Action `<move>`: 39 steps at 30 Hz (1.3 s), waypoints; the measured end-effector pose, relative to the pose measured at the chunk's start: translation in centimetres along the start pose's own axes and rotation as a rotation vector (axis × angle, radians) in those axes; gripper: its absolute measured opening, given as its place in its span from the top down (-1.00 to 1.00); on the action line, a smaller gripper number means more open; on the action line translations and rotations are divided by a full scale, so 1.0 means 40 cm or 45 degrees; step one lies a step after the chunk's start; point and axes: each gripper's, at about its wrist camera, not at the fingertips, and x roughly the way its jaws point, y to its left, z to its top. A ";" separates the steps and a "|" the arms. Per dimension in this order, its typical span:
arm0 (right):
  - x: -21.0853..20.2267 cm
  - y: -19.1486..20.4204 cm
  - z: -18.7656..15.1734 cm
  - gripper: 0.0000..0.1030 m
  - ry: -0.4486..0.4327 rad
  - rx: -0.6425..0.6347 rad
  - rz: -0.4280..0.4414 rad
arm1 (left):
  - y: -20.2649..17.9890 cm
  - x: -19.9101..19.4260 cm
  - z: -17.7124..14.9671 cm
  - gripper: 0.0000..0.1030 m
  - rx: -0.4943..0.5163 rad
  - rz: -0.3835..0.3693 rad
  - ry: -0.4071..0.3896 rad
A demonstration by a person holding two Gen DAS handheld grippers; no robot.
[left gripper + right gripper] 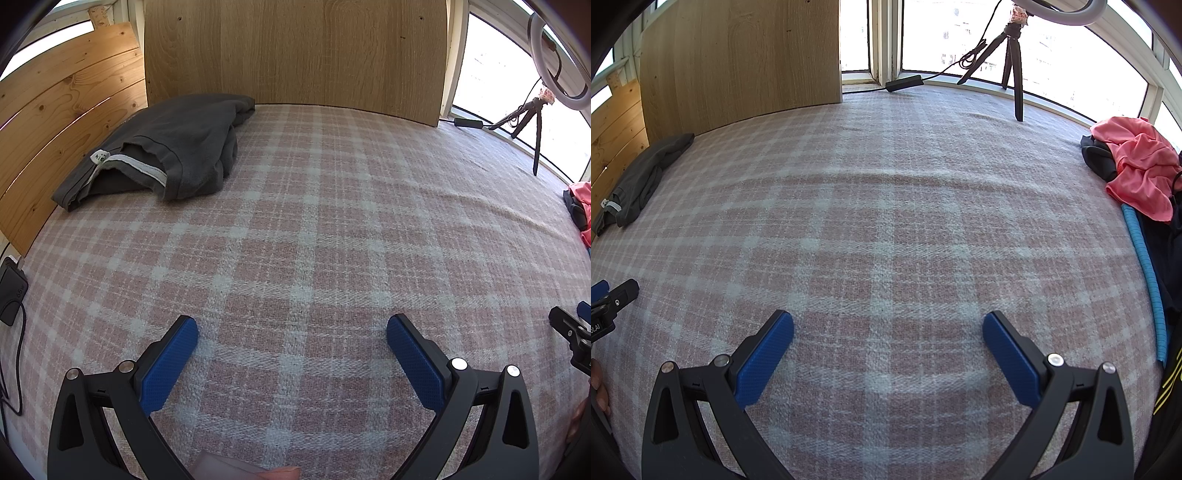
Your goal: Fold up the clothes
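A folded dark grey garment [166, 147] with a white neck label lies at the far left of the plaid blanket [314, 221], against the wooden boards. It shows small at the left edge of the right wrist view as the grey garment [639, 181]. A crumpled pink garment [1137, 166] sits on dark clothes at the right edge, also glimpsed as pink cloth [581, 199]. My left gripper [291, 328] is open over bare blanket, nothing between its blue pads. My right gripper [888, 325] is open too, over the plaid blanket [886, 221].
A wooden panel [295, 51] stands at the back. A small tripod [1008, 48] with a ring light and cable stands by the window. A black charger [11, 291] lies at the left edge. A blue ribbed tube [1148, 277] runs along the right edge.
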 end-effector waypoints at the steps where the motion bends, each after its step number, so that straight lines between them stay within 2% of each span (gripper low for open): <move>1: 0.000 0.000 0.000 -1.00 0.000 0.000 0.000 | 0.000 0.000 0.000 -1.00 0.000 -0.001 0.001; 29: 0.005 0.000 -0.001 -1.00 0.025 -0.016 0.004 | 0.006 -0.001 0.012 -1.00 -0.011 0.016 0.019; 36: 0.012 0.010 0.010 -1.00 0.063 -0.026 -0.017 | -0.021 -0.024 0.010 -0.98 0.069 0.080 0.004; 39: -0.013 0.021 0.007 -1.00 0.065 -0.036 -0.007 | -0.030 -0.058 0.020 -0.98 0.077 0.065 -0.019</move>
